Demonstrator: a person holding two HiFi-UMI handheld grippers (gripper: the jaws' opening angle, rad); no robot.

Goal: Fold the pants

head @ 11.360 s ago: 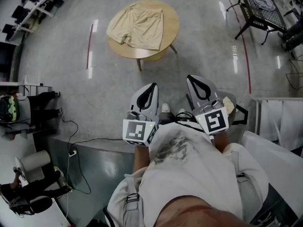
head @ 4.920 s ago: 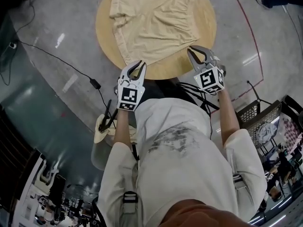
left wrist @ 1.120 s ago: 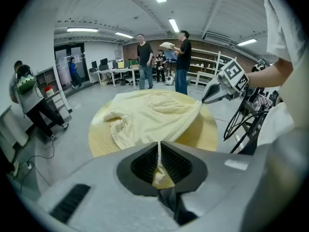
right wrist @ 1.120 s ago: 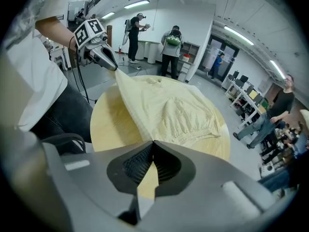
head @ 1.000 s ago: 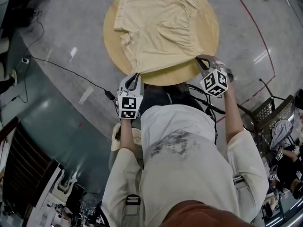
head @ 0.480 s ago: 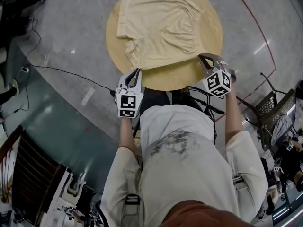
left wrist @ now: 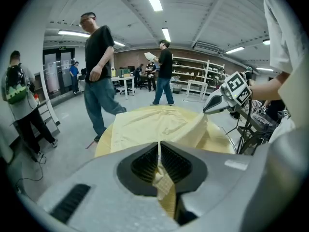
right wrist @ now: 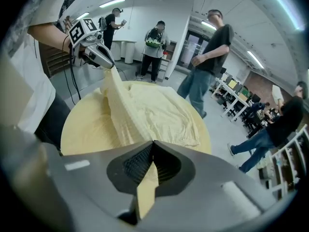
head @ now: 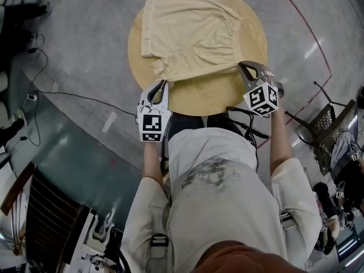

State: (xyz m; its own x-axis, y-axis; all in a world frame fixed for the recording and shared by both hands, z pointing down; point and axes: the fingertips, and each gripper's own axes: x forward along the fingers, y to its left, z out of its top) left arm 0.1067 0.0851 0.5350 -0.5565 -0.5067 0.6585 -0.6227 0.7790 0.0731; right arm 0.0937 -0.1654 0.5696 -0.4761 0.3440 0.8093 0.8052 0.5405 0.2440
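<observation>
The round wooden desk point(head: 206, 97) stands straight ahead of me, at 12 o'clock, on a gray floor point(head: 85, 56). The pants point(head: 190, 36) lie on top of it. They cover the middle of the desk and reach out toward 11 o'clock. Bare wood shows along the side close to me, at 6 o'clock.

I think the folding has only just begun. Most of the pants are spread flat in one layer. Only the edge at 6 o'clock is lifted off the wood. No part has been laid over another part yet, so the first fold is not done. The lifted edge has to go over to the far side, toward 12 o'clock, and be put down. After that the pants may need one more fold to make them small and neat.

The pants are short ones, pale yellow, made of thin, soft cloth. They have small wrinkles all over. Where the edge is lifted, the cloth hangs in a loose ridge between my two grippers. I cannot tell if I am holding the waist or a side.

The left gripper point(head: 163, 83) is clenched on the corner of the pants at 7 o'clock. A strip of yellow cloth is pinched flat between its jaws. The right gripper point(head: 243, 66) is clenched on the corner at 4 o'clock, and it has yellow cloth squeezed between its jaws too.
</observation>
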